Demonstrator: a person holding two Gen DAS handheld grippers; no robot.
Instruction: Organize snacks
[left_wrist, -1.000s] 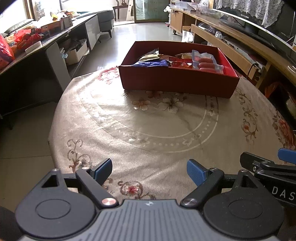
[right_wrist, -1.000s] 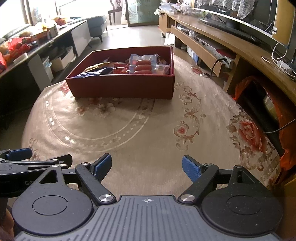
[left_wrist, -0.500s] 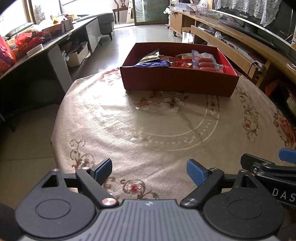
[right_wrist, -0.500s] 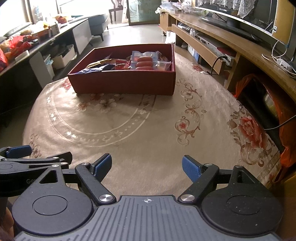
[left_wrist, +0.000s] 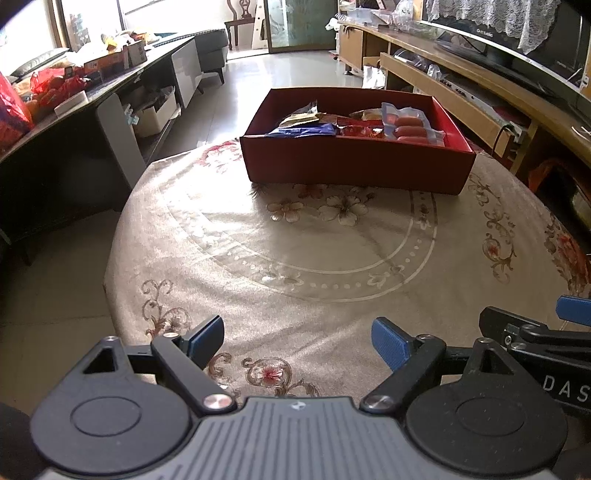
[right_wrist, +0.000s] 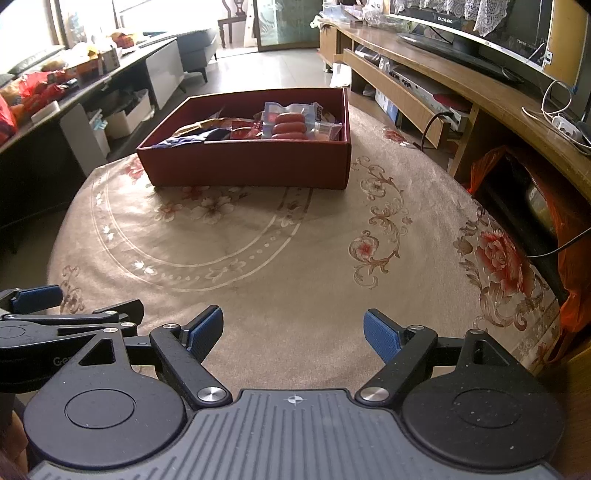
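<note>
A dark red box (left_wrist: 354, 168) (right_wrist: 247, 168) stands at the far side of the round table. It holds several snack packs: a clear pack of red sausages (left_wrist: 408, 127) (right_wrist: 290, 125), a blue wrapper (left_wrist: 303, 130) and others. My left gripper (left_wrist: 297, 339) is open and empty above the table's near edge. My right gripper (right_wrist: 293, 332) is open and empty beside it, to its right. Each shows at the edge of the other's view.
The table wears a beige floral cloth (left_wrist: 314, 251) (right_wrist: 295, 240). A dark low cabinet (left_wrist: 74, 140) with cluttered goods stands left. A wooden TV bench (right_wrist: 461, 92) runs along the right. An orange bag (right_wrist: 576, 288) hangs by the table's right edge.
Both grippers have drawn back and risen slightly from the box, so it looks a little farther. Both stay open and empty.
</note>
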